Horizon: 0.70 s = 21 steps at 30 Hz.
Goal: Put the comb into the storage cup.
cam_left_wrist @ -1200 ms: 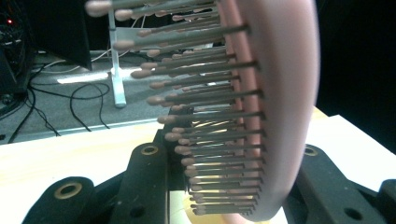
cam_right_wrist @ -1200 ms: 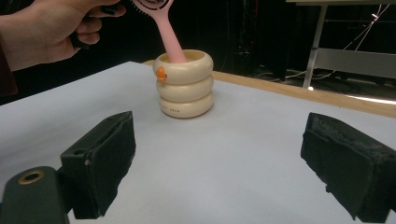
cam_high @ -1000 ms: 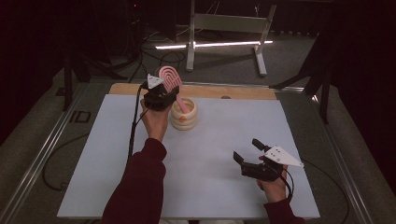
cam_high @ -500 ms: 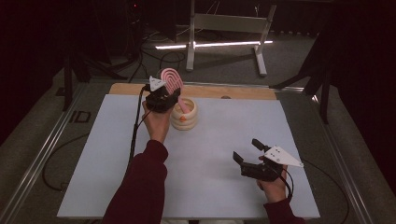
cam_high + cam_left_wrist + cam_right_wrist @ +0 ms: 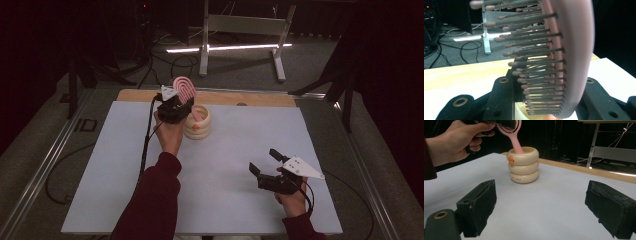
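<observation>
A white tabletop (image 5: 230, 165) with a strip of pale wood along its far edge sits in a dark room, with a lit floor and a metal stand beyond.

The left gripper (image 5: 176, 107) is clamped on the head of a pink plastic paddle hairbrush (image 5: 184, 88); in the left gripper view the bristled head (image 5: 554, 62) stands between the two black jaws, which press it from either side. From there the brush runs downward: its long axis is steep, leaning a little, and its pink handle (image 5: 517, 145) dips into the mouth of a cream, ribbed holder shaped like three stacked rings (image 5: 523, 165), with a small orange knob on its upper ring. So the holder lies directly below and just beside the left gripper, at the far left of the table.

The right gripper (image 5: 267, 167) rests near the table's near right corner, jaws wide apart and holding nothing, well apart from the holder.

Judging from this, the left hand is the one placed to finish: a straight lowering along the handle's axis would seat the brush, provided the handle stays clear of the rim.
</observation>
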Each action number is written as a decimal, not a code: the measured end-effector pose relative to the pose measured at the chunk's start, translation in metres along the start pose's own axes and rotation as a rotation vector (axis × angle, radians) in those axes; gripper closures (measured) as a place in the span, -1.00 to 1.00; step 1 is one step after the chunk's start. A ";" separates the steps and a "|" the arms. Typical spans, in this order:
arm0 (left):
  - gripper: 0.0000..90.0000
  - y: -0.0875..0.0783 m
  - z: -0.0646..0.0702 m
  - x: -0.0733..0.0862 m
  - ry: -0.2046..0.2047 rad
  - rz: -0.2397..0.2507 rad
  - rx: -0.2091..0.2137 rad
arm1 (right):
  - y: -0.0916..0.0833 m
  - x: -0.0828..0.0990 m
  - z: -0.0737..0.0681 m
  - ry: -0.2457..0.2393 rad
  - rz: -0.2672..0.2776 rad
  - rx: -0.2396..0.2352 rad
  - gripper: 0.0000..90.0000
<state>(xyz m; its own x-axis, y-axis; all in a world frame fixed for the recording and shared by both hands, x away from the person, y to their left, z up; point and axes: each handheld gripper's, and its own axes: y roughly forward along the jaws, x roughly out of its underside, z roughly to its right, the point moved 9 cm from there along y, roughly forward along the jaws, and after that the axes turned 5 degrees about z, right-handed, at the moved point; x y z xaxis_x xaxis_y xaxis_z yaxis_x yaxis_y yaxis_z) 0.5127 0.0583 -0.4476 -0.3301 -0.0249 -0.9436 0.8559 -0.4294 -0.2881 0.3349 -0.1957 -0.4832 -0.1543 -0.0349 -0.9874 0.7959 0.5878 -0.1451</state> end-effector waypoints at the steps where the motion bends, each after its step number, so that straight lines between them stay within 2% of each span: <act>1: 0.44 0.000 0.000 0.000 0.000 0.000 0.000 | 0.000 0.000 0.000 0.000 0.000 0.000 -0.78; 12: 0.44 0.005 0.005 0.007 0.034 -0.021 -0.014 | 0.000 0.000 0.000 -0.001 0.001 -0.001 -0.78; 21: 0.44 0.007 0.006 0.010 0.036 -0.036 -0.007 | 0.001 0.001 -0.001 0.001 -0.003 -0.002 -0.78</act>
<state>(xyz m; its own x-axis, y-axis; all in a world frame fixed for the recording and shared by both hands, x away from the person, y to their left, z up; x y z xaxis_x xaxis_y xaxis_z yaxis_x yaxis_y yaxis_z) 0.5132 0.0492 -0.4586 -0.3462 0.0232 -0.9379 0.8464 -0.4235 -0.3229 0.3348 -0.1947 -0.4840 -0.1568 -0.0357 -0.9870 0.7943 0.5893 -0.1475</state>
